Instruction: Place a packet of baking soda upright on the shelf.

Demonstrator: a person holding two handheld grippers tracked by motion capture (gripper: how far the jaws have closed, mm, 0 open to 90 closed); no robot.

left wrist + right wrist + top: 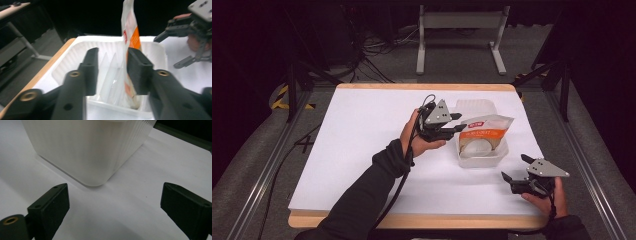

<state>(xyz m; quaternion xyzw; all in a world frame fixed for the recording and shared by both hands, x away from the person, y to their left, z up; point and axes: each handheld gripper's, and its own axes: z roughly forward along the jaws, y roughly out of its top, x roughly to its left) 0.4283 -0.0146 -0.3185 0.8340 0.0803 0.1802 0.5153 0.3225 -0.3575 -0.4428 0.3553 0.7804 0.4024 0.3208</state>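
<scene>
One white table (362, 150). One white ribbed plastic tub (482, 159), probably light and thin-walled. One orange-and-white pouch (486, 131) resting in the tub, likely soft and slippery; best held by its top edge. Left gripper (458, 122), jaws spread either side of the pouch; right gripper (514, 167), jaws spread, empty.

We see the white table (362, 150) with its wooden edge under the left tongs (460, 122) and the right tongs (514, 166). Well beyond them, a white metal stand (459, 22) and dark cables (372, 50) are on the grey floor (402, 70).
</scene>
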